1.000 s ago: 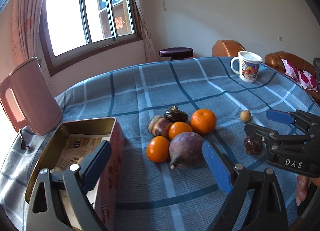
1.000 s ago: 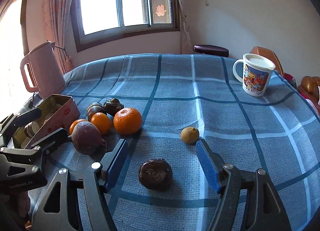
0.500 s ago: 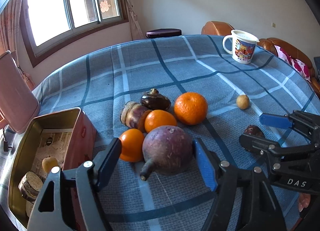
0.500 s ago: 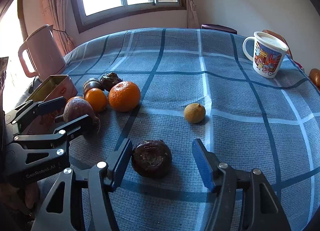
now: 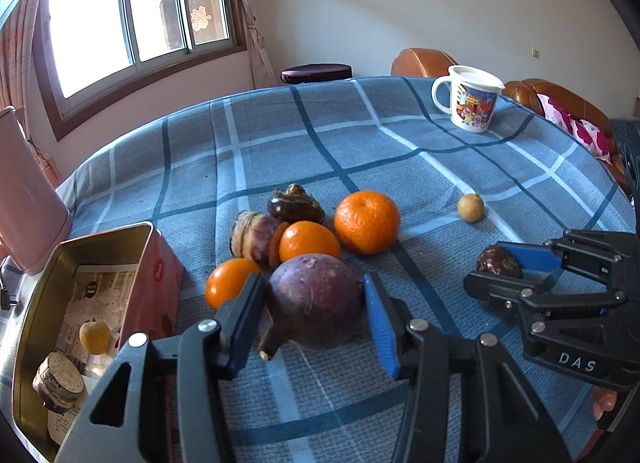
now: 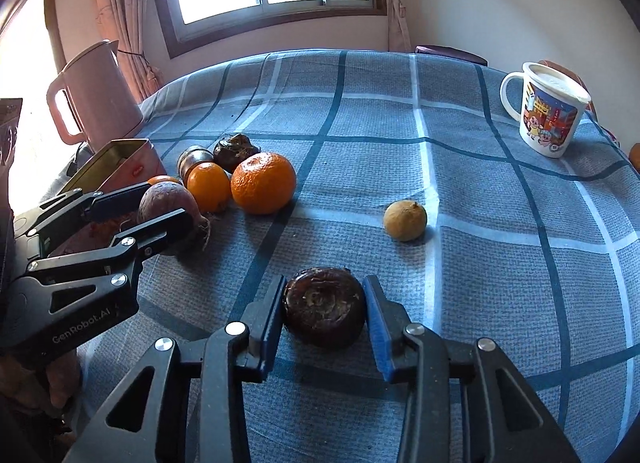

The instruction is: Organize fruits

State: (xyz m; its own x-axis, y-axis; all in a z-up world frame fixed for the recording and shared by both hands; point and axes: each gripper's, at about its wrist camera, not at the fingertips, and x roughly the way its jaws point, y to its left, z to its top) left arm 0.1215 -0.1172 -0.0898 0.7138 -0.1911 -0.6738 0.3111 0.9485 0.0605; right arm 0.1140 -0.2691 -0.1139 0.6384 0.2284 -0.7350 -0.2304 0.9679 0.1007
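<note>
Left gripper (image 5: 314, 317) low over the counter (image 5: 280, 143), jaws closing around a purple round root (image 5: 316, 299), blue pads touching or nearly touching its two flanks. Root lying on the blue checked cloth, long axis running from its blunt far end to a stubby tail (image 5: 272, 343) aimed toward the camera and slightly left.

Right gripper (image 6: 324, 321) likewise low, jaws closing on a dark brown flattened nut-like fruit (image 6: 324, 305); pads just at its sides, contact hard to confirm. Flat face tilted up toward the camera.

Count on the cloth: three oranges, one large (image 5: 367, 221), two small (image 5: 309, 241) (image 5: 229, 281), clustered just behind the root. Two more dark brown pieces (image 5: 295, 205) (image 5: 256, 239) touching behind those. One small tan round fruit (image 5: 471, 207) alone, well apart to the right.

Open pink tin (image 5: 158, 259) at left edge, just beside the cluster: one small yellow fruit (image 5: 95, 337) and one brown disc-shaped piece (image 5: 58, 381) inside.

One picture mug (image 5: 468, 103) at far right. One pink kettle (image 6: 94, 95) beyond the tin.
</note>
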